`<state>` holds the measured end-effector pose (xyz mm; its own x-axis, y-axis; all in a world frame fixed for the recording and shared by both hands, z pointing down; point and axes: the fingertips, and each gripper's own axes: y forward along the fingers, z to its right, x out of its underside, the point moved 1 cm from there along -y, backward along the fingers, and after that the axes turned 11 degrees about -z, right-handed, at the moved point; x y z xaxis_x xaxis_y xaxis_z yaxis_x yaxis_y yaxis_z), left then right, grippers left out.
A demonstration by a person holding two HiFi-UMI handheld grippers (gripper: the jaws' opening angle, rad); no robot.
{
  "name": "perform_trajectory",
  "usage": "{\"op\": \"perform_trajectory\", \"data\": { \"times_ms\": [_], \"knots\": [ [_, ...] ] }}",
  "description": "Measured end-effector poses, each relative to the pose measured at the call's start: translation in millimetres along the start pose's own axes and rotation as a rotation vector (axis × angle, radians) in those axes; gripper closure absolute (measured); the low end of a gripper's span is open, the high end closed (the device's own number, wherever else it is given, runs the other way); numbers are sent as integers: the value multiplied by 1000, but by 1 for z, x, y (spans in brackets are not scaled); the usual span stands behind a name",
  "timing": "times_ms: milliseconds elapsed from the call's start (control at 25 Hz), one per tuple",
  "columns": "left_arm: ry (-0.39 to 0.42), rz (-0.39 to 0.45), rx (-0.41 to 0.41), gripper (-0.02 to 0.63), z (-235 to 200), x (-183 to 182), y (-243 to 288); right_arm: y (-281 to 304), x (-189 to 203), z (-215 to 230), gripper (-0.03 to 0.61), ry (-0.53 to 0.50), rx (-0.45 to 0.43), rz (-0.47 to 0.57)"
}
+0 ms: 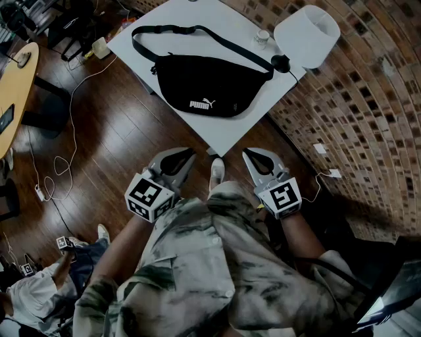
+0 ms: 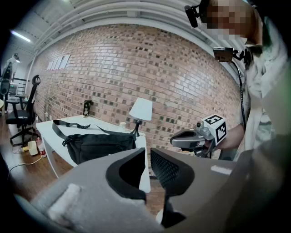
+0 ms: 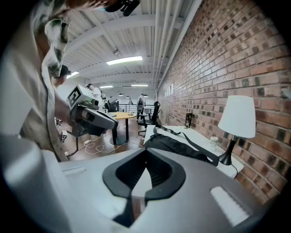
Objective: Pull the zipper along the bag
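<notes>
Lying flat on the white table point(image 1: 172, 20) is one black waist bag point(image 1: 207, 85), with a white logo on its front and a single long strap point(image 1: 197, 31) looped behind it; its zipper is too small to make out for sure. One white-shaded lamp point(image 1: 306, 33) and one small cup point(image 1: 263, 36) stand near the strap's end. Two claws hang well apart from the bag: the left claw point(image 1: 186, 155) slightly parted, the right claw point(image 1: 248, 155) closed, both empty
</notes>
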<state>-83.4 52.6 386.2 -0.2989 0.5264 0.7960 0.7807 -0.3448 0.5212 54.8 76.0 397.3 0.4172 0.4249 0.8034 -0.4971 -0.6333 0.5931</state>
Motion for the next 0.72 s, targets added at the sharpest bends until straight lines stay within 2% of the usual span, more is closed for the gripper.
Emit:
{"op": "perform_trajectory", "data": {
  "times_ms": [160,320,720],
  "knots": [
    [4,-41,-48,557,-24,-28,81,39,-2,77,571,-51,-52,-27],
    [-15,-118,-121,528,-51,-36,147,83,7,130,571,-77,-83,-73],
    [-24,-321,-277,487,-112,-15,258,187,30,184,571,-65,-162,-193]
  ]
}}
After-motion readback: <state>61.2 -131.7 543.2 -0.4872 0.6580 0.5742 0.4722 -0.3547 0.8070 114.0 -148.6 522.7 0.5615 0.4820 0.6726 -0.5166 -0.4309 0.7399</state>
